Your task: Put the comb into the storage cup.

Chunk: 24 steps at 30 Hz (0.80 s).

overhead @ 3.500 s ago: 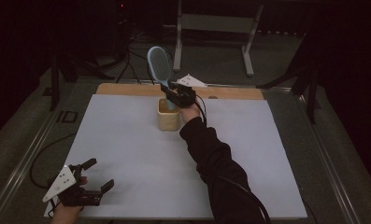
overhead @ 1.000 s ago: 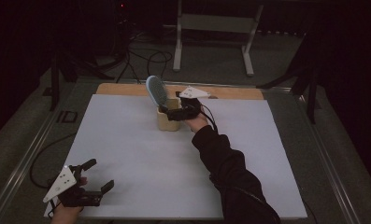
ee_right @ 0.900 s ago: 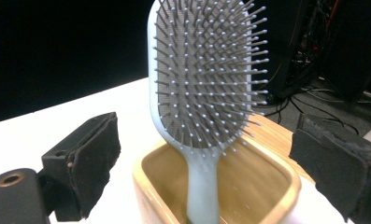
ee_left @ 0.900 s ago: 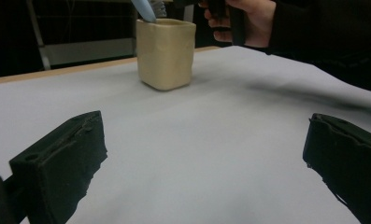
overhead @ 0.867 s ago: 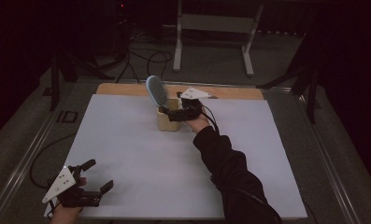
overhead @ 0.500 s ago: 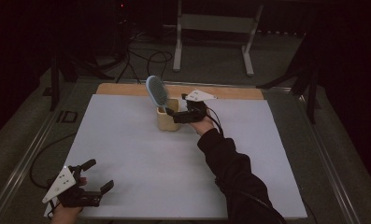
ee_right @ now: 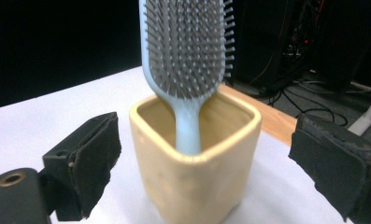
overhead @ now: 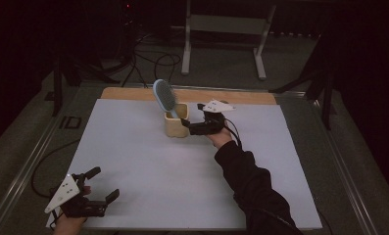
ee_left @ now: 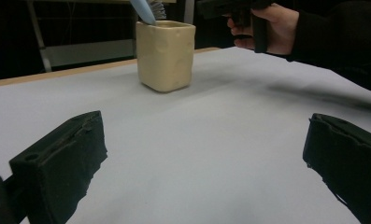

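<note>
Nearest us, at the front left corner of the white desk [overhead: 148,196], our left gripper [overhead: 101,182] rests low with its jaws spread wide and nothing between them; in the left gripper view bare desk lies between the two black pads. Further out, toward the middle back of the desk, stands a cream square cup [overhead: 175,125], and a pale blue hairbrush [overhead: 163,97] stands in it handle down, its bristled head leaning out above the rim toward the left. Just to the cup's right, our right gripper [overhead: 187,128] is held level by the right hand [overhead: 220,137], its jaws parted and holding nothing; in the right gripper view the cup [ee_right: 197,163] sits close in front, in line with the gap between the two pads, with the brush [ee_right: 188,51] rising behind its near wall. We cannot tell whether the jaw tips touch the cup. We judge the brush to be light, stiff plastic, with a smooth handle that could slip, and bristles that give under pressure, so the narrow neck just above the cup rim looks the best place to pinch it. The cup looks like glazed ceramic: heavier, hard, breakable, and likely to tip if the brush is pulled sideways. Past the desk's wooden back edge [overhead: 133,93] lie cables [overhead: 153,61] and a grey stand [overhead: 221,29] on a dark floor.
</note>
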Available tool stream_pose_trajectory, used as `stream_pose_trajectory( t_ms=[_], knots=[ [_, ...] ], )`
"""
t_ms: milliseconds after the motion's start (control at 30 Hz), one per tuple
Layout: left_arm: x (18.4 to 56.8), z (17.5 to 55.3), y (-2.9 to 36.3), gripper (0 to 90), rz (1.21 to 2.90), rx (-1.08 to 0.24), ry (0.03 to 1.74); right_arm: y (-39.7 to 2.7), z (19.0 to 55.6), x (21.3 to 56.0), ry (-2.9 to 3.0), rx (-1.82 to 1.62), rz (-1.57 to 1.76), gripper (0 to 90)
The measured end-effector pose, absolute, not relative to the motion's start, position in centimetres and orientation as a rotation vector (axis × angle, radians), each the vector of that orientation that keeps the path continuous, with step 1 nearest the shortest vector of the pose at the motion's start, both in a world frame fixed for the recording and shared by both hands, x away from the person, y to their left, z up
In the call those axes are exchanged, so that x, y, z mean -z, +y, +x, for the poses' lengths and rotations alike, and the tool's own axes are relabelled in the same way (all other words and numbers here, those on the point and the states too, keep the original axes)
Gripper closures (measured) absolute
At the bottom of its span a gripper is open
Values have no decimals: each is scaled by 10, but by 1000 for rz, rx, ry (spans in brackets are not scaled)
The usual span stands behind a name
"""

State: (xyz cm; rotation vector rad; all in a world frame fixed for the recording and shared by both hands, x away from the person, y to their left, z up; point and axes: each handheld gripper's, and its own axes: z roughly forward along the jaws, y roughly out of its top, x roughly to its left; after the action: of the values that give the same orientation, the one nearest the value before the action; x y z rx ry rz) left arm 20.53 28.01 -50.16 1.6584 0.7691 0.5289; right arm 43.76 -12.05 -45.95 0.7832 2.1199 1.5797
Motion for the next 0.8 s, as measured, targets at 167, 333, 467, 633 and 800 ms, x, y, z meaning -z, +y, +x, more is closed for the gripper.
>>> stream_pose_trajectory(
  t_ms=[167, 333, 467, 633, 800],
  knots=[
    [502, 205, 280, 0, 1661, -529, 769, -132, 431, 465, 2129, -1574, 794, 80],
    [502, 205, 280, 0, 1660, -530, 771, -144, 423, 470, 2133, -1586, 797, 80],
    [502, 205, 280, 0, 1660, -532, 770, -152, 416, 473, 2144, -1578, 793, 80],
    [502, 205, 280, 0, 1661, -532, 770, -162, 408, 477, 2180, -1578, 797, 79],
    [502, 205, 280, 0, 1661, -533, 772, -172, 399, 483, 2193, -1566, 801, 80]
  ],
)
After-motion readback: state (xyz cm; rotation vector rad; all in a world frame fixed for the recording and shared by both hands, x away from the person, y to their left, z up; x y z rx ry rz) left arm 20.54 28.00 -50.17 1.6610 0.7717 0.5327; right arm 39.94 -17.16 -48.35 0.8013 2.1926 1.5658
